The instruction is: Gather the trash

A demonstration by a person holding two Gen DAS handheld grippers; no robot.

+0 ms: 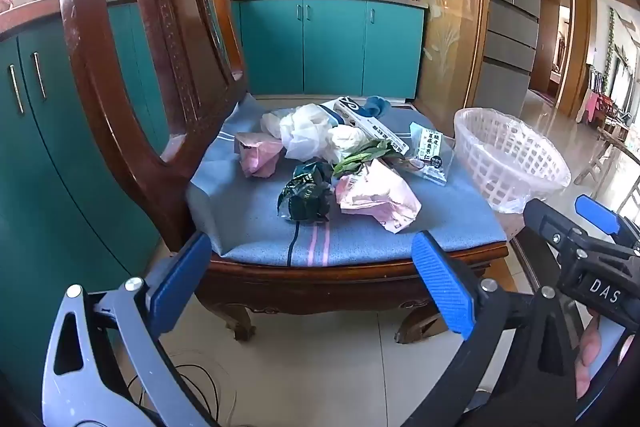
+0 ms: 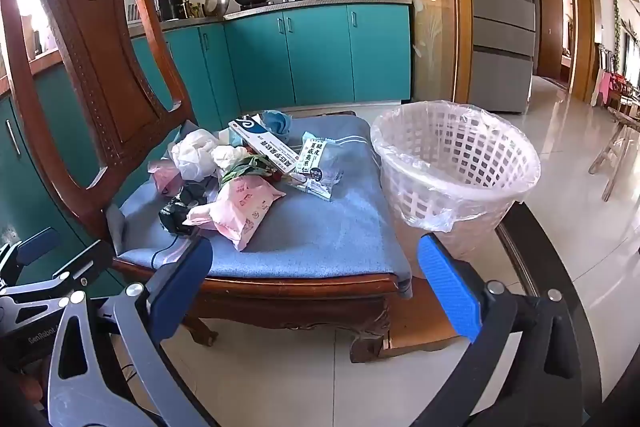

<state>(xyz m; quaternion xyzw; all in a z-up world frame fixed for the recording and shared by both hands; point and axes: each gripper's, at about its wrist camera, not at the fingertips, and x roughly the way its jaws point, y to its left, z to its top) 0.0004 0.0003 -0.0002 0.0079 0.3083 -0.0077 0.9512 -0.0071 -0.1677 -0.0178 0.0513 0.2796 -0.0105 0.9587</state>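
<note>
- Trash lies heaped on a chair's [image 2: 256, 283] blue cushion [image 2: 320, 239], toward its back half; the front of the cushion is bare.
- Pink wrapper [image 2: 240, 207] sits nearest the front of the heap, with a dark crumpled bag [image 1: 306, 195] touching it at 9 o'clock.
- Second pink wrapper [image 1: 258, 155] lies at 10 o'clock of the dark bag, close to the chair back.
- White bag [image 1: 304, 133], crumpled, is at 12 o'clock of the dark bag; green leaves [image 1: 364, 153] poke out between it and the front pink wrapper.
- Long box [image 2: 264, 143] slants across the back of the heap, and a blue rag [image 2: 278, 121] lies just behind it.
- Clear snack packet [image 2: 316, 163] with printed characters lies at 3 o'clock of the heap, on the side toward the bin.
- Bin [image 2: 456, 167], a white lattice basket lined with a clear bag, stands on the floor just beside the chair at 3 o'clock, upright; I cannot see into its bottom.
- Left gripper [image 1: 312, 275] hangs in front of the chair's front edge, jaws spread wide, nothing between them.
- Right gripper [image 2: 316, 281] is likewise released and bare, between the chair's front corner and the bin.
- Fingers [image 1: 590, 355] of a hand show behind the right gripper in the left view.
</note>
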